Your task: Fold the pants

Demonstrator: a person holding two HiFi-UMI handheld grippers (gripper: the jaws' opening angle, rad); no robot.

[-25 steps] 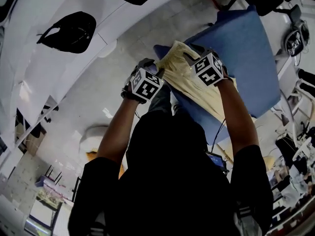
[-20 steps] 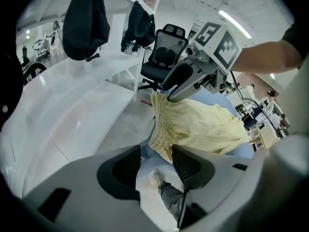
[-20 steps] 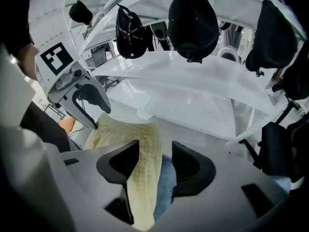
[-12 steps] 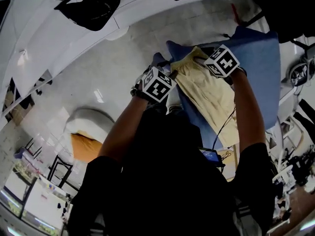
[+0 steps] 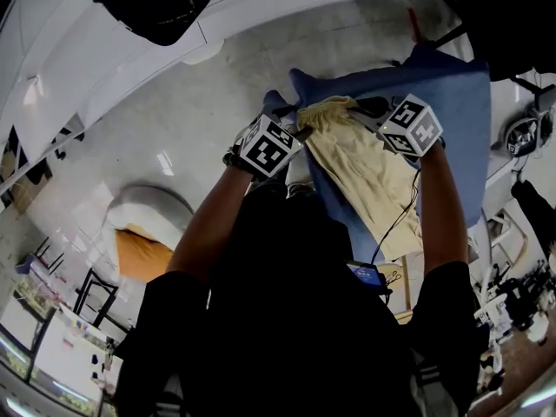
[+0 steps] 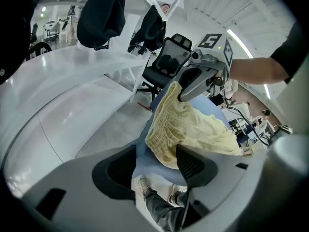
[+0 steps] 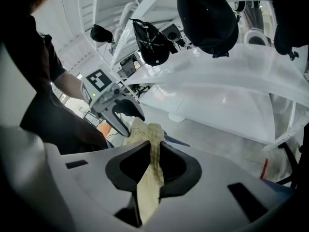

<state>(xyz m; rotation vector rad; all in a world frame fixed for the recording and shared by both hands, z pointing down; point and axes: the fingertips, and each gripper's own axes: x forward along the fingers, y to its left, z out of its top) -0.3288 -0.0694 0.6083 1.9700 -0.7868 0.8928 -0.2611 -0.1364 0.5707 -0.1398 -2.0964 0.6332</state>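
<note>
Pale yellow pants (image 5: 365,168) lie on a blue table (image 5: 456,102), waistband towards the far edge. My right gripper (image 5: 372,109) is at the waistband's right corner. In the right gripper view its jaws have just been closing, and the gripper (image 7: 155,161) is shut on a strip of the yellow fabric (image 7: 150,178). My left gripper (image 5: 297,127) is at the waistband's left corner. In the left gripper view its jaws have just been opening. There the gripper (image 6: 154,164) stands open, with the gathered waistband (image 6: 166,124) reaching down beside the right finger (image 6: 193,166), not pinched.
A white curved worktop (image 5: 104,68) with a black garment (image 5: 161,7) runs along the left. A black office chair (image 6: 169,62) stands beyond the table. A cable (image 5: 395,220) hangs over the pants' near end. The person's legs and shoes (image 6: 159,207) are below the table edge.
My right gripper has slid right along the waistband and shut on it. The waistband is now spread wider between the grippers, and the left jaws stand wider.
</note>
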